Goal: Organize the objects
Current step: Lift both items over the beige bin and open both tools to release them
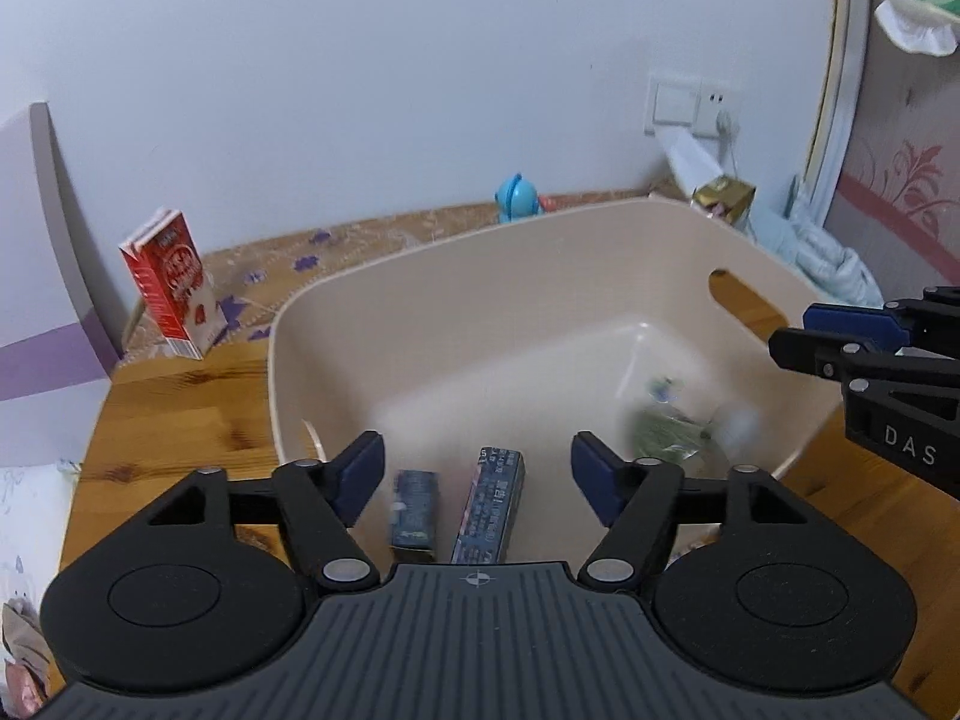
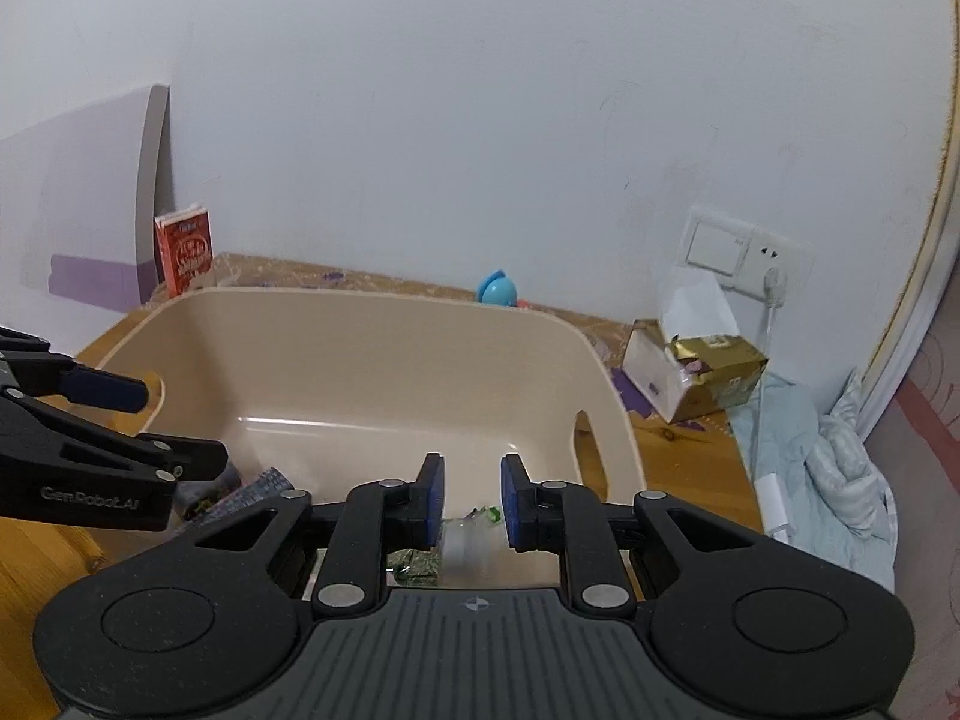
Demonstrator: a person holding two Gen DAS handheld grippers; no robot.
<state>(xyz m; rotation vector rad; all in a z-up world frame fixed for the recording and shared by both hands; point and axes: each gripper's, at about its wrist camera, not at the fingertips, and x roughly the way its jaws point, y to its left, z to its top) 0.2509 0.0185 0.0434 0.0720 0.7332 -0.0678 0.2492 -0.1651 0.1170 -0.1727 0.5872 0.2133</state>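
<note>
A beige plastic bin [image 1: 480,276] [image 2: 384,354] stands on the wooden table. Inside lie two dark blue printed boxes [image 1: 414,513] [image 1: 491,507] and a blurred green-and-clear wrapped packet [image 1: 672,426] [image 2: 444,546]. My left gripper [image 1: 477,474] is open and empty above the bin's near side, over the two boxes. My right gripper [image 2: 473,504] is open with a narrow gap, empty, above the packet; it also shows in the left wrist view [image 1: 798,336].
A red milk carton [image 1: 171,285] [image 2: 185,249] stands at the back left. A blue toy [image 1: 517,195] [image 2: 498,288] sits by the wall. A gold box [image 2: 714,375] and a white carton [image 2: 690,306] lie at the right, near light blue cloth [image 2: 828,474].
</note>
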